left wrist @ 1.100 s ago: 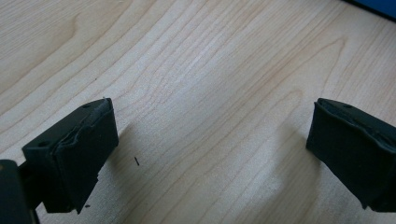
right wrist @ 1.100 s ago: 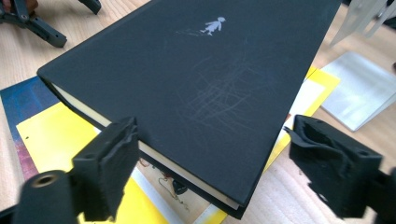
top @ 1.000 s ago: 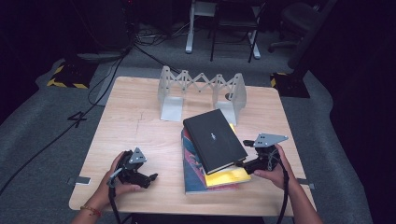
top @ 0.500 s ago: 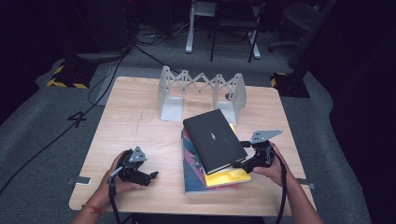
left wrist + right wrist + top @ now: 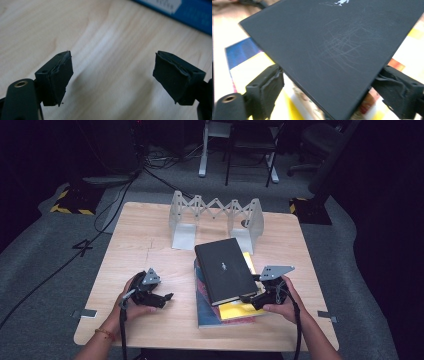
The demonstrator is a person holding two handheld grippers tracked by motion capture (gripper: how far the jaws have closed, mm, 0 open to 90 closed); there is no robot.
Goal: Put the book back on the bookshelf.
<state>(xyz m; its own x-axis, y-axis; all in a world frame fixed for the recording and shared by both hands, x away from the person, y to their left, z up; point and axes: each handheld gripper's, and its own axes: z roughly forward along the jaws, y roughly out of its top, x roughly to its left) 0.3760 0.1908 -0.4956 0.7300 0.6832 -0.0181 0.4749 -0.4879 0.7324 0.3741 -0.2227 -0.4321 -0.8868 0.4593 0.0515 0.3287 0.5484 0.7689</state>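
A black book [image 5: 225, 270] lies on top of a yellow book [image 5: 240, 311] and a blue-and-red book [image 5: 207, 314] on the wooden table [image 5: 145, 240]. My right gripper [image 5: 247, 300] is at the black book's near right corner. In the right gripper view that corner [image 5: 332, 37] sits between the jaws of the right gripper [image 5: 328, 85], which have just been closing and stand wide on either side of it. My left gripper [image 5: 165, 298] rests left of the stack over bare wood. The left gripper [image 5: 112, 77] has just been closing a little, with nothing between its jaws, and the blue book's edge [image 5: 190, 12] lies beyond.
A grey folding book rack [image 5: 215, 215] stands at the back of the table, behind the stack. Bare wood stretches along the table's left side and front edge. Cables and chair legs [image 5: 250, 150] lie on the dark floor beyond.
My right gripper has moved left onto the black book's corner and its jaws have narrowed slightly. My left gripper has shifted a little towards the stack.
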